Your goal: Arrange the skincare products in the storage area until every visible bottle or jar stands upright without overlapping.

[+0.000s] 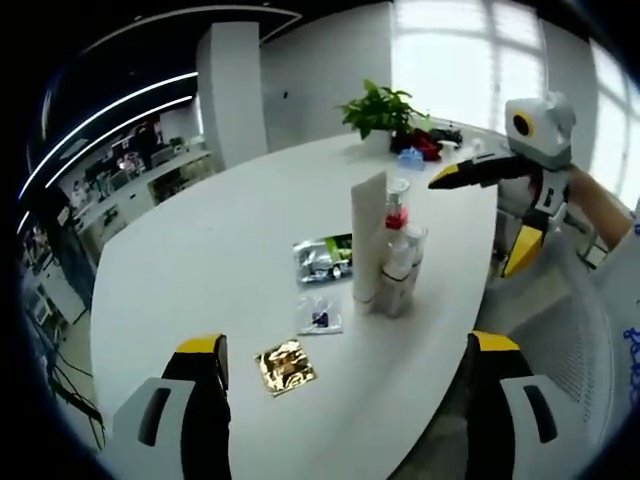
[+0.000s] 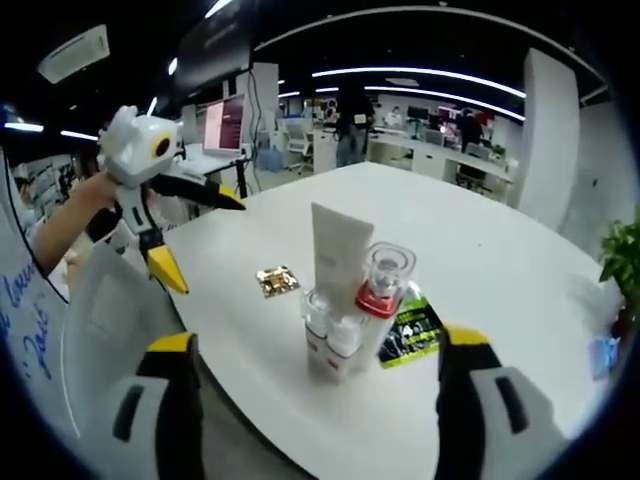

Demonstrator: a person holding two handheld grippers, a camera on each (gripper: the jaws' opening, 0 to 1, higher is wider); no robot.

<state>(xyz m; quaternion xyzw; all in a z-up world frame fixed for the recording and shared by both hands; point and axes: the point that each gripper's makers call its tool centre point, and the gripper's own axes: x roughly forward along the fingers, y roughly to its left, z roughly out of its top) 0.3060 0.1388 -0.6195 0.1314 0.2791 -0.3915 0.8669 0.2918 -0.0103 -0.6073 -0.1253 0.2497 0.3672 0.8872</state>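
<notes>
Apparently the arranging is near its end, or paused for a check; a tight cluster of skincare products stands upright toward one edge of a smooth, white, oval table (image 1: 200, 250); tallest is a pale, flat-sided cream tube (image 1: 369, 235) standing on its cap; touching it is a clear bottle with a red collar (image 2: 384, 290) and a transparent cap; in front sit small white bottles (image 2: 330, 340), squat and round, pressed close together; whether any one overlaps another I cannot tell from here. Lying flat on the table near the cluster are a crinkled silver and green sachet (image 1: 324, 257), a small clear packet (image 1: 319, 315) and a shiny gold foil square (image 1: 285, 366); these are soft, reflective and thin, not bottles. The left gripper (image 1: 345, 400) hovers well back from the cluster with its black, yellow-tipped jaws spread wide and nothing between them; the right gripper (image 2: 315, 400) waits on the other side, jaws likewise wide apart and empty; each appears in the other's view, raised above the table's edge in a person's hand. My judgement: the next move calls for a careful look at spacing, then, if needed, a gentle nudge to separate the small bottles without toppling the tall tube, which looks the least stable. A leafy green plant (image 1: 380, 108) stands at the table's far end.
</notes>
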